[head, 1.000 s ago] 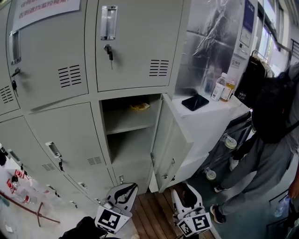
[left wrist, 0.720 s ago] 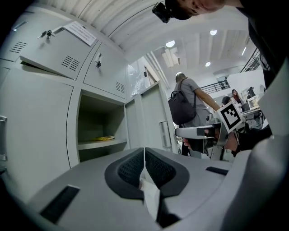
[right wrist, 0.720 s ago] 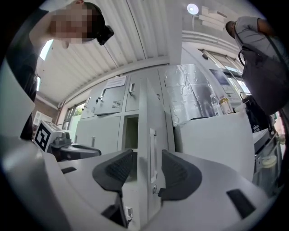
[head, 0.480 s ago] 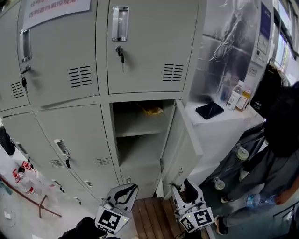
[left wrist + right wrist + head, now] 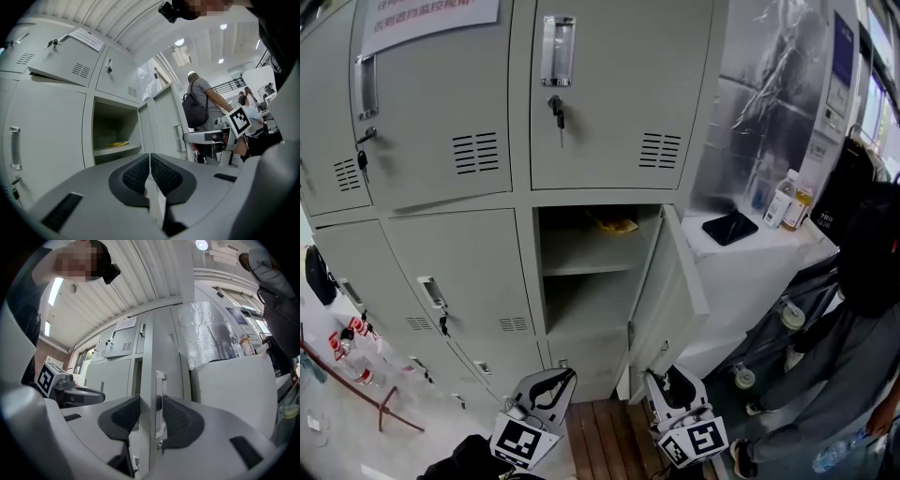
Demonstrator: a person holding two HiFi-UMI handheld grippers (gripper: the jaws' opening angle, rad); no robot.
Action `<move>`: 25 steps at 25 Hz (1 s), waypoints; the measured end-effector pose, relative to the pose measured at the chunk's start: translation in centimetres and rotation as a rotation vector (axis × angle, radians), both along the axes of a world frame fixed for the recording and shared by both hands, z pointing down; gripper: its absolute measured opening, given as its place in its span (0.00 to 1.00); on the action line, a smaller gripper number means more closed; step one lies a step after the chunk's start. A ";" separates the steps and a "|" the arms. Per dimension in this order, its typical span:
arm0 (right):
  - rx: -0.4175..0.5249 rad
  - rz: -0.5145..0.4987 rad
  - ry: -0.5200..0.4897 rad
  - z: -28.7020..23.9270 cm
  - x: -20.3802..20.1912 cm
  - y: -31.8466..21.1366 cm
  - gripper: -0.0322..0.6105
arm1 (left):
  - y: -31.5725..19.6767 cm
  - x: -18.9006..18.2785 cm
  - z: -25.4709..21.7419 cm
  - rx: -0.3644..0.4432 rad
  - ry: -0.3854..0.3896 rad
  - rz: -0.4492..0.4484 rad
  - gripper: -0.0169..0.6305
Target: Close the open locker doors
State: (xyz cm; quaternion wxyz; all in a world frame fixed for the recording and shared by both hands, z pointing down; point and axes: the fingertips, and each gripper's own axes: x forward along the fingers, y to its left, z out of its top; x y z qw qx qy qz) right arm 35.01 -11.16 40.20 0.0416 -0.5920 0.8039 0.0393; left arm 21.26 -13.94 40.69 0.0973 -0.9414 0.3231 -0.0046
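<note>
The one open locker door point(image 5: 670, 281) is in the middle row of the right-hand column, swung out towards you, with its free edge just above your right gripper point(image 5: 667, 380). That gripper's jaws have just been closing and now pinch the door's free edge, one pad on the inner face and the other against the recessed handle point(image 5: 159, 399). Your left gripper point(image 5: 150, 164) has its jaws pressed together with nothing in them and hangs off to the side of the door.

The door looks like thin painted sheet metal: probably light and stiff, easy to swing on its hinges, and slick under the pads. The free edge by the handle is likely the best hold, farthest from the hinges. A steady push should serve better than a hard squeeze, and the door may bounce back off the frame.
</note>
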 end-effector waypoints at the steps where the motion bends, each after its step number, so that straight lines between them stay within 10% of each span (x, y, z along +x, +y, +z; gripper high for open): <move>1: -0.001 0.001 0.004 0.0 -0.2 0.0 0.30 | 0.1 -0.2 0.0 -0.005 -0.005 -0.004 0.07; 25: -0.017 0.011 0.063 0.0 -7.0 -3.2 0.30 | -1.6 -7.4 -0.4 -0.002 0.017 -0.081 0.07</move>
